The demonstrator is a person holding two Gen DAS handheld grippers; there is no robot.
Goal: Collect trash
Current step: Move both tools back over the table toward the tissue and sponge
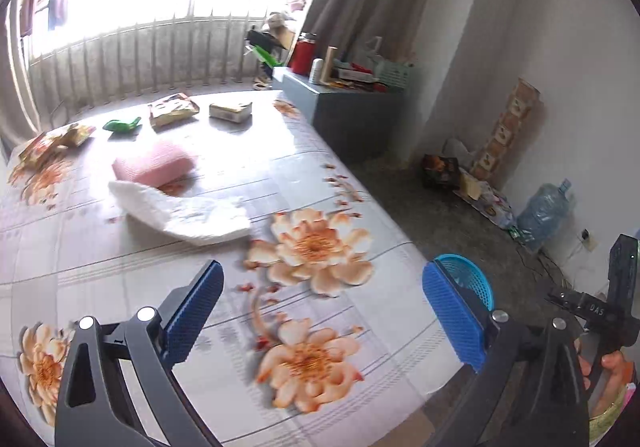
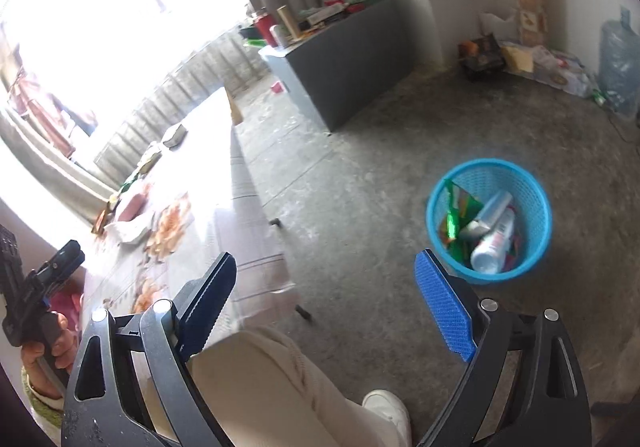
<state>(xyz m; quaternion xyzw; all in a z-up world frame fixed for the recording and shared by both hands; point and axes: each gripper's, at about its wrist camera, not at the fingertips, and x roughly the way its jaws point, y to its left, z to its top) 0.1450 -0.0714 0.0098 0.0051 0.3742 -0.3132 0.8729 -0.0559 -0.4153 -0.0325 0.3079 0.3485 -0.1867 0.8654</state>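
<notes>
My left gripper [image 1: 322,311] is open and empty above the near edge of the floral tablecloth table [image 1: 120,259]. On the table lie a white crumpled bag [image 1: 184,213], a pink pack [image 1: 154,165], a green wrapper [image 1: 122,125], snack packets [image 1: 173,109], a small box [image 1: 231,111] and more packets at the left [image 1: 52,143]. My right gripper [image 2: 320,303] is open and empty, off the table over the floor, left of the blue trash basket [image 2: 490,221], which holds bottles and wrappers. The basket also shows in the left wrist view [image 1: 470,277].
A grey cabinet [image 1: 344,115] with clutter stands past the table. A water jug [image 1: 544,215] and boxes [image 1: 442,171] sit along the wall. The person's leg and white shoe [image 2: 386,409] are below my right gripper. A window with railing lies beyond.
</notes>
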